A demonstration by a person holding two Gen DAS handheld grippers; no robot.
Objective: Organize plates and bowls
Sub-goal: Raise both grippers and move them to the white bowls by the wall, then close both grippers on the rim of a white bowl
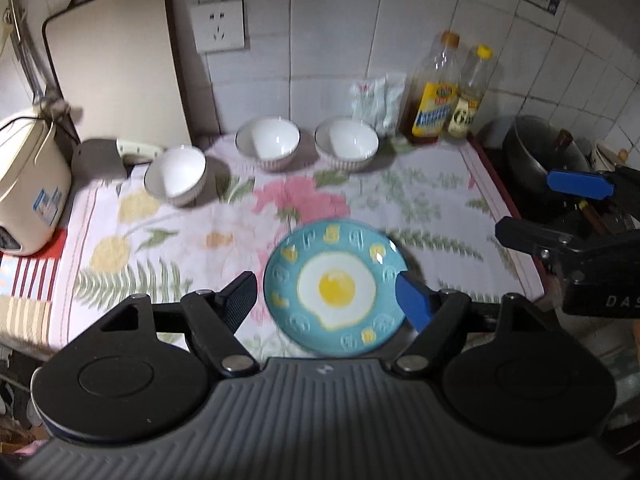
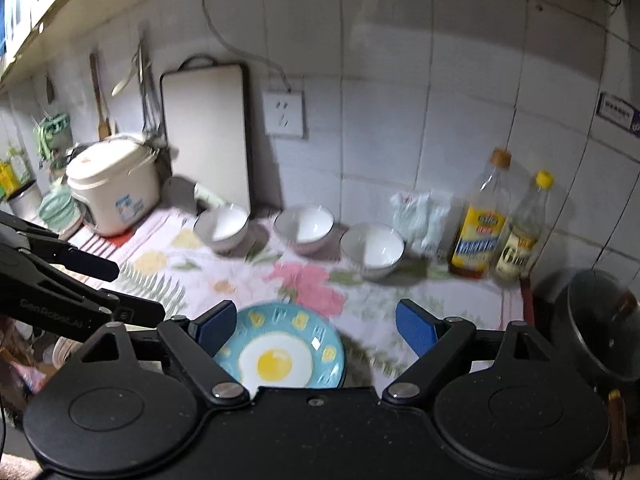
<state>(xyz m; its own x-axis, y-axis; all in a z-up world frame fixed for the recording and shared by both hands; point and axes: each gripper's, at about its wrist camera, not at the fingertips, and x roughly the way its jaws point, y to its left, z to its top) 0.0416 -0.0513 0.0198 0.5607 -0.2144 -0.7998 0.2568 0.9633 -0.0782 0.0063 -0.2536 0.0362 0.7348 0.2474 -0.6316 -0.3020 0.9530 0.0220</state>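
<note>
Your blue plate [image 1: 336,286] with the fried-egg print lies flat on the floral cloth [image 1: 248,216] that covers the worktop, near the front edge and on its own. Your left hand-held gripper [image 1: 326,298] hangs above it with its jaws spread wide, one finger to each side of the plate in the left wrist view and neither pad pressing on it; nothing is held. Your right hand-held gripper [image 2: 316,326] is likewise spread and empty, with the plate under its left finger in the right wrist view. Further back on the cloth three white bowls stand apart from one another: the left bowl [image 1: 176,176] tilted, the middle bowl [image 1: 267,142] and the right bowl [image 1: 346,142] upright, near the tiled wall. Just beside the right bowl is a white packet [image 1: 378,102], then a large bottle [image 1: 434,92] with a yellow label and a smaller bottle [image 1: 468,96] with a yellow cap. A cutting board [image 1: 116,68] leans on the wall at the left, with a rice cooker [image 1: 30,184] in front of it. A dark pan [image 1: 540,156] sits past the cloth's right edge.
</note>
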